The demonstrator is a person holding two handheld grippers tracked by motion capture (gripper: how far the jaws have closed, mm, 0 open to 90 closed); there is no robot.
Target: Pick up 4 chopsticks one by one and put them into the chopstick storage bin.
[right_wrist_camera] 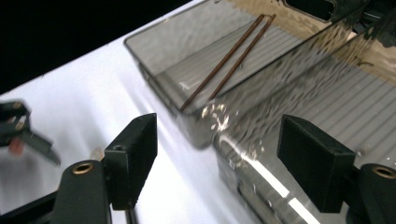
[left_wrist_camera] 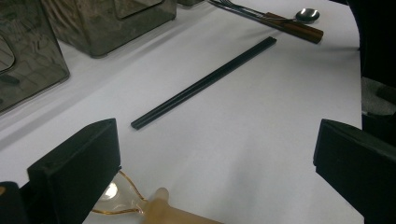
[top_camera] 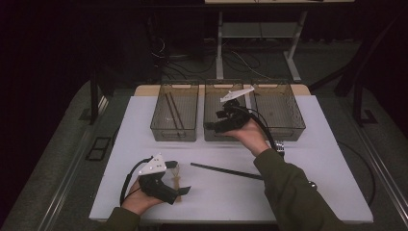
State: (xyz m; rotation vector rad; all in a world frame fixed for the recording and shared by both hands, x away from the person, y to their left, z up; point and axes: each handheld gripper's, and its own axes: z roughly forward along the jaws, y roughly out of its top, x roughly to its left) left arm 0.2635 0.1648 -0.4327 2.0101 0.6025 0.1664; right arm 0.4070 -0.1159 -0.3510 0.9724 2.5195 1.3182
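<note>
Clear spoon [left_wrist_camera: 140,205] is lying under the open left claw [top_camera: 180,184], which could be knocking it off the counter's [top_camera: 308,192] near edge.

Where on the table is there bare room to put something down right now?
Bare white table lies right of the black chopsticks, up to the spoon by the right edge. A bare strip also runs between the left bin and the left gripper. Crowded: around the translucent spoon there.

I read this as a dim lab: white bench [top_camera: 308,159], loose floor cables [top_camera: 240,60], three identical sorting bins [top_camera: 174,134].
</note>
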